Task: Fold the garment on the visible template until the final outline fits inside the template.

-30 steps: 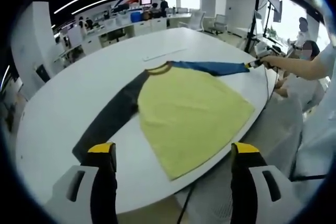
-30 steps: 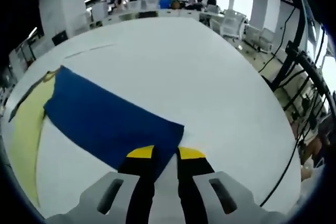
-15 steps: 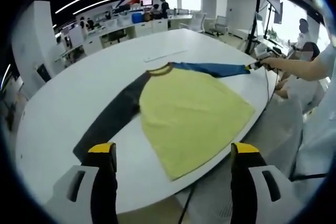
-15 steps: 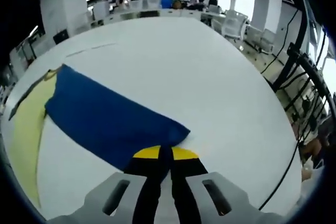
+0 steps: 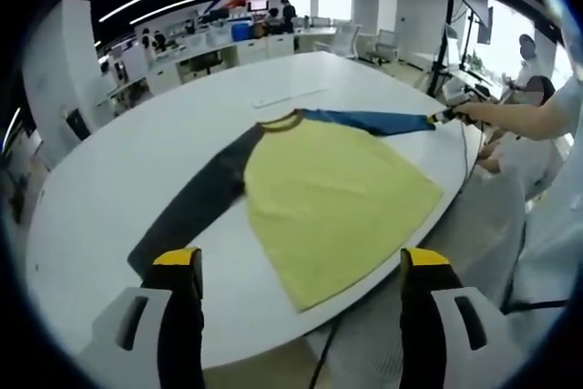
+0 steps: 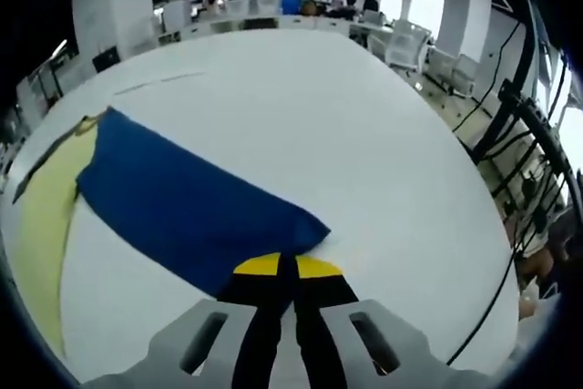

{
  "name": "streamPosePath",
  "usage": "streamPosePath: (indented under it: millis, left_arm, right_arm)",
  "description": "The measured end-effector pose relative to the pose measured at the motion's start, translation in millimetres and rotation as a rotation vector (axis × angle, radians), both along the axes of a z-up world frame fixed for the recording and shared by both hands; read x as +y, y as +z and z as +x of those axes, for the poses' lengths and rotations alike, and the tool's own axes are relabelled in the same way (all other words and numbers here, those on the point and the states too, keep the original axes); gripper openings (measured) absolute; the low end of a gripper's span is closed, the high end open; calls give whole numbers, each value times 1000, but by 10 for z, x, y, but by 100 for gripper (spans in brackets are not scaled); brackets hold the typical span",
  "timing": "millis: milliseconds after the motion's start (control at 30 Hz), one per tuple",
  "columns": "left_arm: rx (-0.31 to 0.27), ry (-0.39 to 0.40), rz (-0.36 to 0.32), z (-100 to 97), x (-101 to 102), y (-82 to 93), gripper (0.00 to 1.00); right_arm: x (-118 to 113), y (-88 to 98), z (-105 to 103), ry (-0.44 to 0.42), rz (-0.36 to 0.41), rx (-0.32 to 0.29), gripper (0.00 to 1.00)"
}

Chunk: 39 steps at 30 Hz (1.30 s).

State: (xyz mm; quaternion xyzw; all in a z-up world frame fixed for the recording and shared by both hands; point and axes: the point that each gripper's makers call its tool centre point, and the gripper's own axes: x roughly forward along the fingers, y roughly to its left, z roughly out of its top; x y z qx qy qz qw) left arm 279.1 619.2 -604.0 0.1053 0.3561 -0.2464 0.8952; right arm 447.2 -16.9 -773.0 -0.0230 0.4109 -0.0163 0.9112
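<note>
We see a garment (image 5: 319,189) of soft matt cloth: its yellow body looks smooth and flat, its blue sleeve (image 6: 182,202) a slightly denser knit with no sheen, its dark grey sleeve (image 5: 196,207) equally dull. The table (image 6: 346,134) under it has a hard, smooth white top with a faint satin gloss that catches the ceiling lights. The left gripper (image 5: 301,266) shows matt black fingers with yellow tips, seemingly plastic, on pale grey moulded plastic bodies. The right gripper (image 6: 284,266) has the same finish, its tips pressed on the blue cloth.
</note>
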Motion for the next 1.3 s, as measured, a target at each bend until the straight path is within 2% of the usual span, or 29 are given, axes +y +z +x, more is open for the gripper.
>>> streamPosePath:
  millis: [133, 200, 333, 700, 1033, 1133, 1300]
  left_arm:
    - [2, 13, 0, -32, 39, -12, 85]
    - [3, 23, 2, -45, 78, -18, 85]
    - [0, 35, 1, -49, 106, -11, 87]
    - [-14, 20, -11, -26, 64, 14, 86]
    - [-29, 26, -28, -23, 97, 33, 86]
    - [-32, 24, -31, -25, 96, 42, 86]
    - [-36, 21, -33, -21, 106, 48, 87]
  right_arm:
    - [-59, -21, 55, -8, 5, 28, 3]
    - [-11, -12, 8, -18, 17, 33, 3]
    - [34, 29, -36, -53, 27, 7, 3]
    - [168, 511, -26, -52, -1, -73, 3]
    - [209, 860, 184, -10, -53, -123, 3]
    - [181, 907, 253, 2, -52, -133, 3]
    - [262, 1068, 312, 23, -63, -155, 3]
